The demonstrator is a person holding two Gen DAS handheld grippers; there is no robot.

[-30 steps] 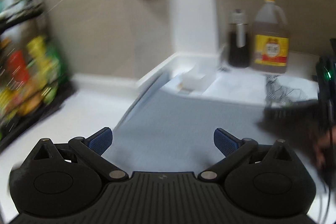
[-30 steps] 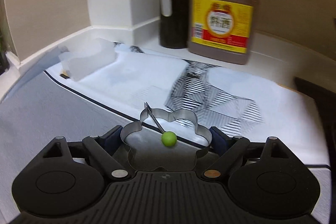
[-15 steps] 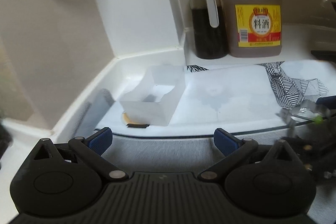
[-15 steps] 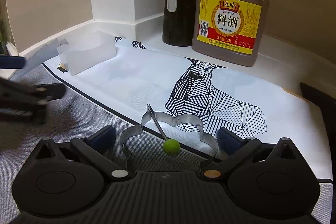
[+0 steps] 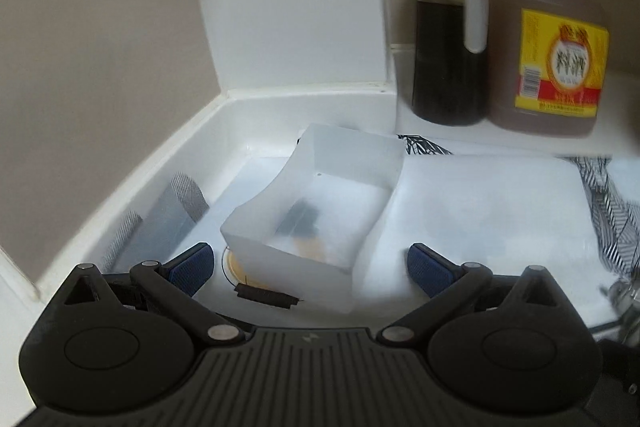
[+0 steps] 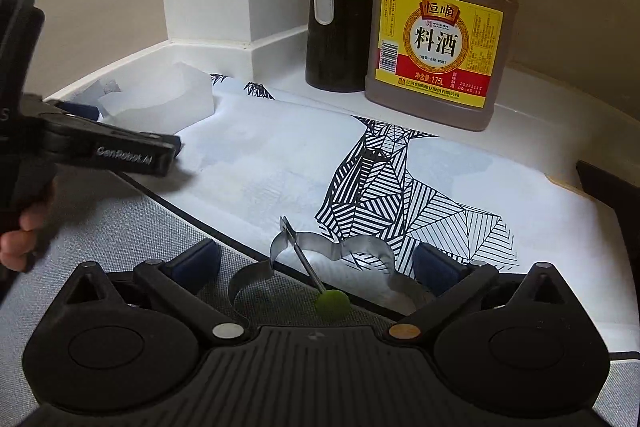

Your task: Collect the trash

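A translucent white plastic box [image 5: 316, 203] lies in the counter corner, empty as far as I can see. My left gripper [image 5: 310, 267] is open, its blue pads on either side of the box's near end without touching it. A small black scrap [image 5: 266, 297] lies under that near edge. In the right wrist view the left gripper [image 6: 136, 129] reaches toward the box [image 6: 160, 107]. My right gripper [image 6: 316, 265] is open wide. A flower-shaped metal ring mould [image 6: 360, 247] with a green knob [image 6: 331, 303] lies loose on the mats between its fingers.
A dark sauce jug [image 6: 340, 27] and a large cooking wine bottle [image 6: 440, 39] stand at the back against the wall. A white mat with a black line drawing [image 6: 280, 155] overlaps a grey mat [image 6: 120, 227]. A hand [image 6: 20, 235] holds the left gripper. A dark object [image 6: 608, 187] sits at the right edge.
The left gripper has swung in from the counter's left side and come down close to the translucent box. The right gripper's jaws have spread off the ring mould, which now lies free.
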